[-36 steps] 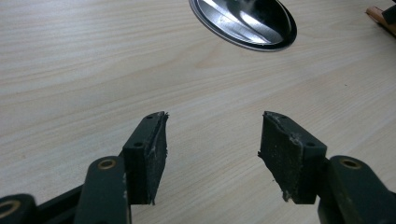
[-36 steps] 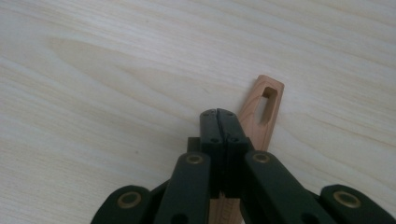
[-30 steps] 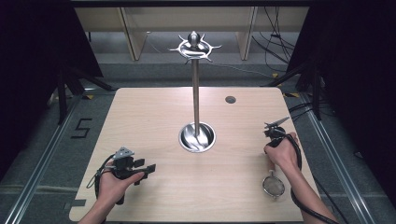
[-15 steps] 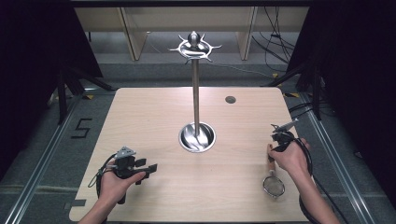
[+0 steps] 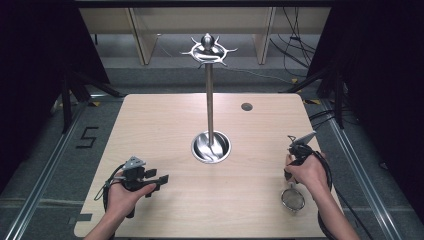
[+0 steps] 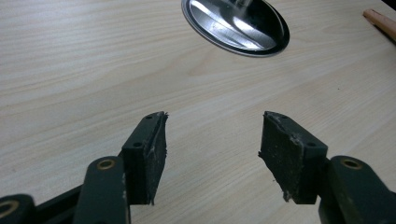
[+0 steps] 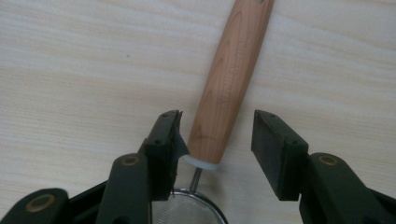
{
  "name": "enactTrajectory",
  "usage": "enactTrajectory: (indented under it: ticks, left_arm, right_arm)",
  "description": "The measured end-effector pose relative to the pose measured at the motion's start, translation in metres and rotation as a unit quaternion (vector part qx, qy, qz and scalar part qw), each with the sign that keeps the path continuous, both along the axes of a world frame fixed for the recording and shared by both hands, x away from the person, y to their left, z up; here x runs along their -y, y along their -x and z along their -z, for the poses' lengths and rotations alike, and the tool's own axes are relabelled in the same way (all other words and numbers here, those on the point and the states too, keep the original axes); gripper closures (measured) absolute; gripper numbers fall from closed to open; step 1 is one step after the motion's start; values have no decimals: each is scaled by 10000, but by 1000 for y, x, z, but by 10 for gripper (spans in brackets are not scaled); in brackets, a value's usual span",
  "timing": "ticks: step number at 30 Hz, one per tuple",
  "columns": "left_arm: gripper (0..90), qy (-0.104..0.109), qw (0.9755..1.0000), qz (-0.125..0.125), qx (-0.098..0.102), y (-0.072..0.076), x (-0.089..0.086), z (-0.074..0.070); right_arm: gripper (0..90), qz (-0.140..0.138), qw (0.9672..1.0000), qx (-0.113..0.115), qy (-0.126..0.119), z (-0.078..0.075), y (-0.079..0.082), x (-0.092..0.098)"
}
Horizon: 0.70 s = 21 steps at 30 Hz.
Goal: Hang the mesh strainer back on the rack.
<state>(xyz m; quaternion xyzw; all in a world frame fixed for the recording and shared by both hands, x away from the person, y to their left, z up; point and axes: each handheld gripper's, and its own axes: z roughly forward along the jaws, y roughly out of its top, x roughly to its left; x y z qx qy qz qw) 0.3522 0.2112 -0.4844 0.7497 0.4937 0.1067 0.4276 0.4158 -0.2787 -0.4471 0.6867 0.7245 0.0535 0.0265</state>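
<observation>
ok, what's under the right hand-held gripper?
The right hand-held gripper has a small mesh strainer's wooden handle lying on the table between its jaws, which have just been opening. The mesh bowl sits nearer the person; the hand covers the handle in the high view.

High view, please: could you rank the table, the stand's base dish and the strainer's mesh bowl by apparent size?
1. Table, by far the largest.
2. Base dish of the stand.
3. Mesh bowl of the strainer, clearly smaller, although it lies nearer the camera, just behind the right gripper.
</observation>
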Motion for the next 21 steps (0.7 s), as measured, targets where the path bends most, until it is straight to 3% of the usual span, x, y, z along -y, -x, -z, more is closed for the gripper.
enactTrajectory:
  ticks: [3, 4, 7, 8, 9, 10, 11, 12, 13, 14, 16, 21]
  left_arm:
    - [400, -42, 10000, 35, -40, 0, 0, 2]
    - [400, -35, 10000, 29, -31, 0, 0, 2]
    - [400, 23, 10000, 12, -6, 1, -1, 1]
    - [400, 42, 10000, 11, 6, 1, -2, 0]
    - [400, 51, 10000, 2, 5, 1, -2, 0]
    - [400, -29, 10000, 0, -10, 1, -3, 0]
    - [400, -23, 10000, 4, 2, 1, -3, 0]
    - [400, -23, 10000, 20, -16, 0, -2, 1]
    - [400, -24, 10000, 9, -20, -1, -1, 1]
    - [400, -9, 10000, 33, -19, -1, -1, 1]
    - [400, 16, 10000, 18, -23, 0, 1, 2]
    - [401, -5, 10000, -9, -36, 0, -1, 2]
  right_arm:
    - [531, -71, 10000, -62, 32, 3, 3, 0]
    - [531, 82, 9999, -147, 38, 5, 2, -3]
    - [532, 131, 9997, -210, 0, 8, 1, -6]
    - [533, -121, 9998, -147, 22, 10, 1, -4]
    - [540, 54, 9998, -180, 13, 10, 0, -6]
    - [541, 472, 9984, -306, -9, 10, -1, -12]
    - [542, 33, 9997, -237, 58, 12, -2, -4]
    - [543, 7, 9996, -244, 164, 14, -2, -3]
    - [543, 50, 9999, -151, -15, 17, -3, -1]
    - [542, -131, 9990, -349, 256, 16, -3, 2]
    - [544, -94, 9987, -441, 244, 18, -4, 3]
    - [593, -178, 9987, -340, 321, 22, -3, 1]
